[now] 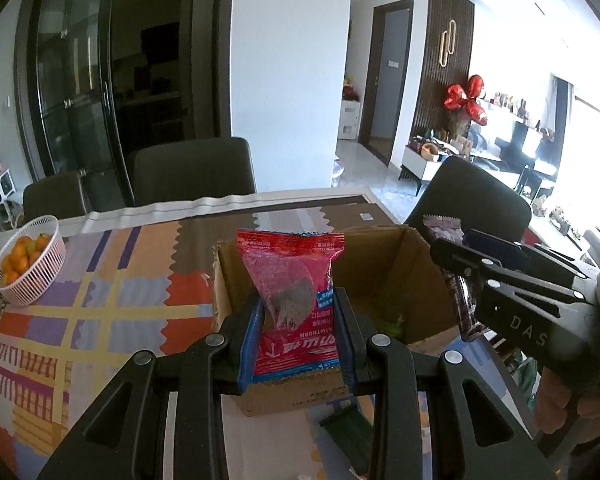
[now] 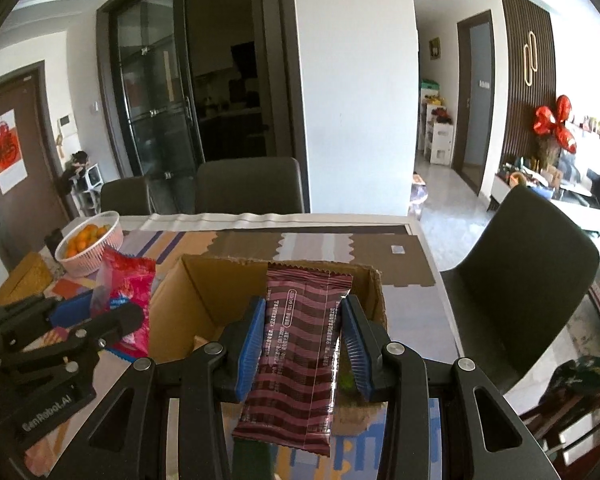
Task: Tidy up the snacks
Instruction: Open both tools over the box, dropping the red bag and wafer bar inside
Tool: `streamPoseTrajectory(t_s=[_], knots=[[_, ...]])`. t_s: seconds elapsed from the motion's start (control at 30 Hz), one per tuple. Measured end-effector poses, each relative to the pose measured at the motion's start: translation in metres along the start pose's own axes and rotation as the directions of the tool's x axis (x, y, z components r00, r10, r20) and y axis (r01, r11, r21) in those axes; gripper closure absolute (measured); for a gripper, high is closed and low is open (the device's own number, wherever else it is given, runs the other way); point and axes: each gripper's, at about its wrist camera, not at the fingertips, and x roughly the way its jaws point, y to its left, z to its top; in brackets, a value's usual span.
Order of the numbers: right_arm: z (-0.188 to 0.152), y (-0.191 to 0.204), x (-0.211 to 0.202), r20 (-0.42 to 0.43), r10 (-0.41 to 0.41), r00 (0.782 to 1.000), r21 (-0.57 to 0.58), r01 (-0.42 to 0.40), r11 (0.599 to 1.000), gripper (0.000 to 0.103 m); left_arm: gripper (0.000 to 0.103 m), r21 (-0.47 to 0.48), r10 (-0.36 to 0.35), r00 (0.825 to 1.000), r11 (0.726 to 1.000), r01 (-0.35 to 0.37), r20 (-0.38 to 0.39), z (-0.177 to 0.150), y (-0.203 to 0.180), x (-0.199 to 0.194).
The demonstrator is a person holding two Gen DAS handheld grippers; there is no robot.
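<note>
My left gripper (image 1: 298,308) is shut on a red hawthorn snack packet (image 1: 296,288) and holds it upright over the near edge of an open cardboard box (image 1: 384,264). My right gripper (image 2: 303,320) is shut on a dark maroon striped snack bar (image 2: 300,344) and holds it above the same box (image 2: 204,292). In the left wrist view the right gripper (image 1: 464,264) hangs at the box's right rim with the bar (image 1: 444,228). In the right wrist view the left gripper (image 2: 100,320) with the red packet (image 2: 130,288) is left of the box. Something green (image 1: 392,326) lies inside the box.
A white basket of oranges (image 1: 30,264) stands at the table's far left on a colourful patterned cloth (image 1: 112,300). A green packet (image 1: 348,432) lies in front of the box. Dark chairs (image 1: 194,172) stand behind the table and one (image 2: 540,272) at its right end.
</note>
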Motion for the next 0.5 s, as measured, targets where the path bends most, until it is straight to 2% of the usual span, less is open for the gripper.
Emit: streamPoseTrajectory(t_s=[0.23, 0.33, 0.37, 0.4, 0.43, 0.5], knots=[[0.006, -0.004, 0.023, -0.021, -0.022, 1.000, -0.003, 0.022, 1.000, 0.063, 0.069, -0.012, -0.001, 0.999, 1.000, 0.001, -0.047, 0.002, 0.003, 0.026], [0.007, -0.005, 0.030, -0.031, -0.035, 0.999, -0.002, 0.035, 0.999, 0.061, 0.067, -0.010, 0.020, 0.999, 1.000, -0.020, -0.050, 0.002, 0.003, 0.032], [0.006, -0.006, 0.032, -0.035, -0.036, 0.999, 0.003, 0.036, 0.999, 0.056, 0.062, -0.006, 0.031, 0.998, 0.999, -0.032, -0.046, 0.002, 0.005, 0.032], [0.005, -0.007, 0.033, -0.039, -0.037, 0.999, 0.006, 0.038, 0.999, 0.045, 0.056, -0.004, 0.037, 0.998, 0.999, -0.037, -0.041, 0.001, 0.005, 0.031], [0.003, -0.008, 0.034, -0.049, -0.044, 0.998, 0.010, 0.045, 0.999, 0.039, 0.054, -0.007, 0.039, 0.999, 0.999, -0.039, -0.036, 0.000, 0.006, 0.029], [-0.001, -0.007, 0.032, -0.042, -0.062, 0.997, 0.006, 0.063, 0.998, 0.037, 0.052, -0.008, 0.043, 0.999, 0.999, -0.043, -0.026, -0.004, 0.008, 0.022]])
